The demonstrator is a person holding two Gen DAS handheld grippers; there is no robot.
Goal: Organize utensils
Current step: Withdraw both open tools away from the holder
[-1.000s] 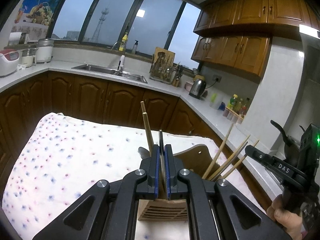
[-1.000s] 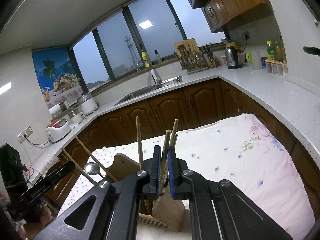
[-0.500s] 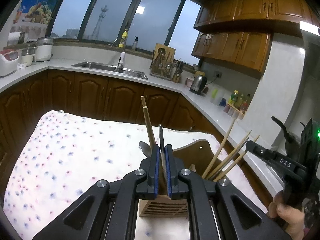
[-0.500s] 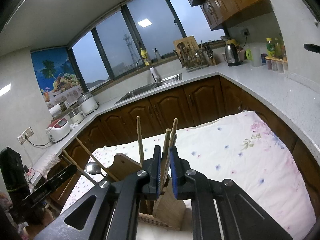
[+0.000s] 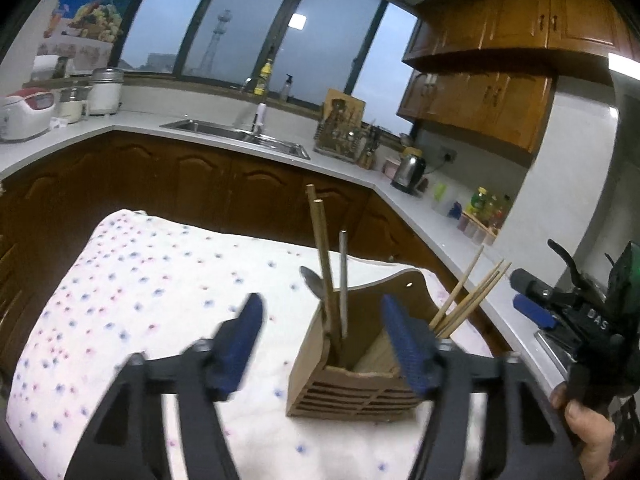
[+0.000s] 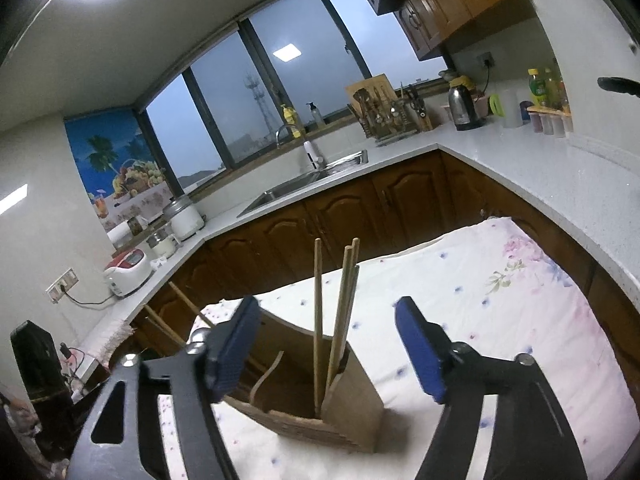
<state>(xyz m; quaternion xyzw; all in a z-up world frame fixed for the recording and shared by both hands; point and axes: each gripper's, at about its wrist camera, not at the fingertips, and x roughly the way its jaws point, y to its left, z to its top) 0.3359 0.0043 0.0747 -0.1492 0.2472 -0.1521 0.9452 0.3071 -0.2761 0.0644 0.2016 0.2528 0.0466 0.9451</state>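
Observation:
A wooden utensil holder (image 5: 352,384) stands on the flowered tablecloth (image 5: 140,280). In the left wrist view it holds two wooden chopsticks (image 5: 322,256), a metal handle (image 5: 343,280), a spoon (image 5: 314,282) and several chopsticks (image 5: 468,300) in its right compartment. My left gripper (image 5: 324,344) is open and empty, its blue pads either side of the holder. In the right wrist view the holder (image 6: 320,400) has upright chopsticks (image 6: 336,312). My right gripper (image 6: 328,352) is open and empty around them. The right gripper (image 5: 560,304) also shows in the left wrist view.
Dark wooden cabinets (image 5: 200,184) and a white counter (image 5: 400,196) with sink (image 5: 236,138), kettle (image 5: 408,170), knife rack (image 5: 344,128) and bottles (image 5: 488,208) ring the table. A rice cooker (image 6: 126,270) stands at left.
Both grippers have opened wide and let go of the utensils, which now stand free in the holder. Both have pulled back a little.

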